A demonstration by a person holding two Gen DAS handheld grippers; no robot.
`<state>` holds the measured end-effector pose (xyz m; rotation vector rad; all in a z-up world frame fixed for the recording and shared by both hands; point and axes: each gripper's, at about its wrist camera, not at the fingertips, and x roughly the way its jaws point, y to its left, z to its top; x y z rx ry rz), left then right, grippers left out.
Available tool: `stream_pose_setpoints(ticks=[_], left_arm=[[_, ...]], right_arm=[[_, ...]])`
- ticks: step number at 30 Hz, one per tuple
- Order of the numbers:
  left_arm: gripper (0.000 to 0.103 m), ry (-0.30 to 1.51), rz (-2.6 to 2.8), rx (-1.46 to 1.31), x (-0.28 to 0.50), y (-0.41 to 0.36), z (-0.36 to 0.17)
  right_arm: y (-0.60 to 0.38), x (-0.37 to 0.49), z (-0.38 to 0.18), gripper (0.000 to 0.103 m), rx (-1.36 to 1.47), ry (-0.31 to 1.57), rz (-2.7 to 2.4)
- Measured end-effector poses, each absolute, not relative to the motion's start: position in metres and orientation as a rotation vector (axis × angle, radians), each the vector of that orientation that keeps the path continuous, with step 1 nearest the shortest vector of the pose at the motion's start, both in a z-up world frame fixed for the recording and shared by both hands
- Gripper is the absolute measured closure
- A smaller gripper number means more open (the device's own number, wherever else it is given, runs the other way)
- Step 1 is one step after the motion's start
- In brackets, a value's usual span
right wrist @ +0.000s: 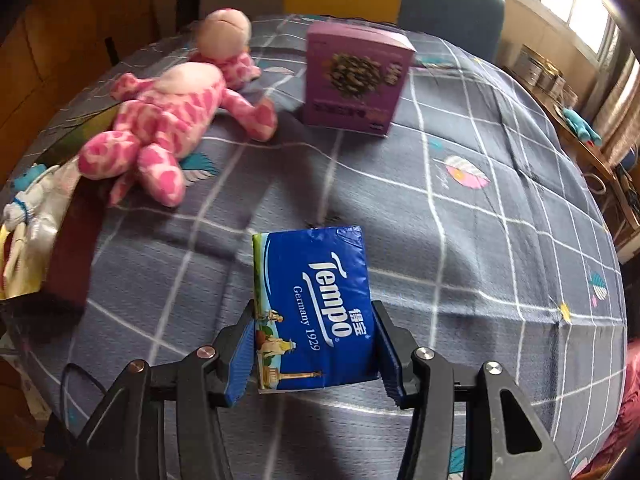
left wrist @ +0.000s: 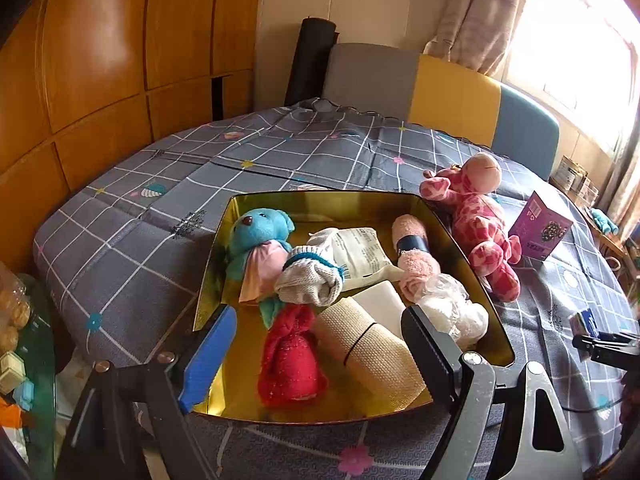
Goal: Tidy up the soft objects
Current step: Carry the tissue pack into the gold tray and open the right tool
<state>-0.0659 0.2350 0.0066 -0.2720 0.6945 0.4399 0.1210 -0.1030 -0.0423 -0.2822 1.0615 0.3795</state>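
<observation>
Your right gripper (right wrist: 314, 350) is clamped on the blue Tempo tissue pack (right wrist: 314, 304), a blue pad pressed to each long side, and the pack is lifted just above the grey checked tablecloth (right wrist: 480, 240) near the table's front edge. Your left gripper (left wrist: 316, 344) is spread wide with nothing between its fingers – it hangs over the near end of the gold tin box (left wrist: 452, 232), which sits at the middle of the table. Nearest you inside the box lie a red fuzzy bundle (left wrist: 290, 360) and a beige bandage roll (left wrist: 368, 344) side by side, with a white block (left wrist: 380, 300) and a clear plastic-wrapped white bundle (left wrist: 452, 308) just behind the roll. Further in, a grey knit sock roll (left wrist: 310, 280) touches the blue teddy bear (left wrist: 258, 248) in the far left corner, a white labelled packet (left wrist: 360, 252) lies at the middle, and a pink rolled towel with a dark band (left wrist: 414, 252) lies along the right wall. Outside the box, against its right wall, the pink spotted giraffe plush (right wrist: 160, 128) lies on the cloth – head pointing to the table's far edge. Beyond it to the right a purple carton (right wrist: 356, 80) stands upright on the cloth, well apart from the tissue pack.
</observation>
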Motion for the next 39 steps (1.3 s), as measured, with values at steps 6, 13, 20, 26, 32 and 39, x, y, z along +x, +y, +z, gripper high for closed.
stream_pose_setpoints(ticks=[6,13,20,26,32,39], left_arm=[[0.017,0.695,0.451,-0.284,-0.07,0.241,0.004],[0.017,0.702,0.463,-0.301,-0.077,0.247,0.001],[0.017,0.694,0.478,-0.316,-0.083,0.256,0.001],[0.017,0.691,0.495,-0.334,-0.086,0.263,0.0],[0.017,0.697,0.503,-0.349,-0.089,0.269,-0.003],[0.017,0.708,0.503,-0.36,-0.088,0.27,-0.008]], right_arm=[[-0.026,0.093,-0.021,0.05,-0.317,1.004,0.584],[0.056,0.073,0.0,0.05,-0.358,0.947,0.772],[0.118,0.072,-0.001,0.05,-0.354,0.946,0.856],[0.162,0.076,-0.017,0.05,-0.382,0.966,0.865],[0.19,0.082,-0.058,0.05,-0.494,1.036,0.798],[0.182,0.082,-0.065,0.05,-0.429,1.071,0.831]])
